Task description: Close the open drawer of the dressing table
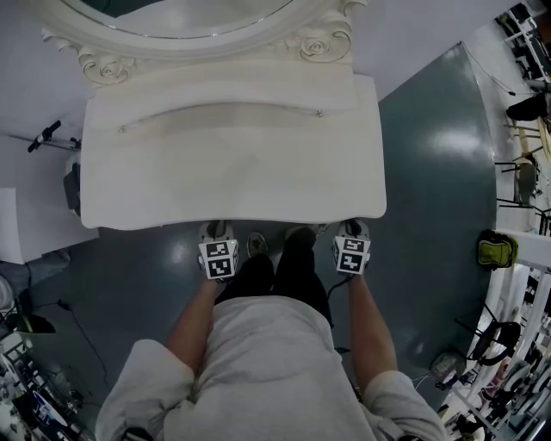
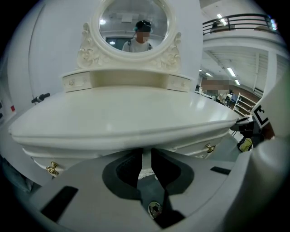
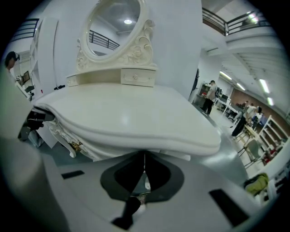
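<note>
Two grippers show in the head view: left gripper (image 1: 217, 239) and right gripper (image 1: 351, 236). Both sit at the near edge of the table (image 1: 232, 185) with their tips tucked under the top. One table, one mirror (image 1: 198, 17). No drawer pokes out past the top from here. It is hidden below the top and is probably in or nearly in.

Left gripper view: left gripper (image 2: 144, 156) has its jaws almost together, with only a slim slit between them and nothing held. The nose is close up to the drawer front (image 2: 192, 146), just under the top's lip. Two gold knobs are visible, one knob (image 2: 52, 168) low on the left and the other knob (image 2: 210, 147) on the right. Two small upper drawers (image 2: 74, 81) flank the mirror base.

Right gripper view: right gripper (image 3: 144, 161) has its jaws pressed fully together and is empty, also close under the lip. One gold knob (image 3: 76, 146) is visible here, and one small upper drawer (image 3: 134, 77).

Handling, as a judgement: the drawer is stiff painted wood of moderate weight, with a smooth, slippery face, and it slides straight in. No grip is needed. Pushing flat on the front with the closed tips, evenly on both sides, should stop it jamming. Keep off the carved trim and the knobs.
</note>
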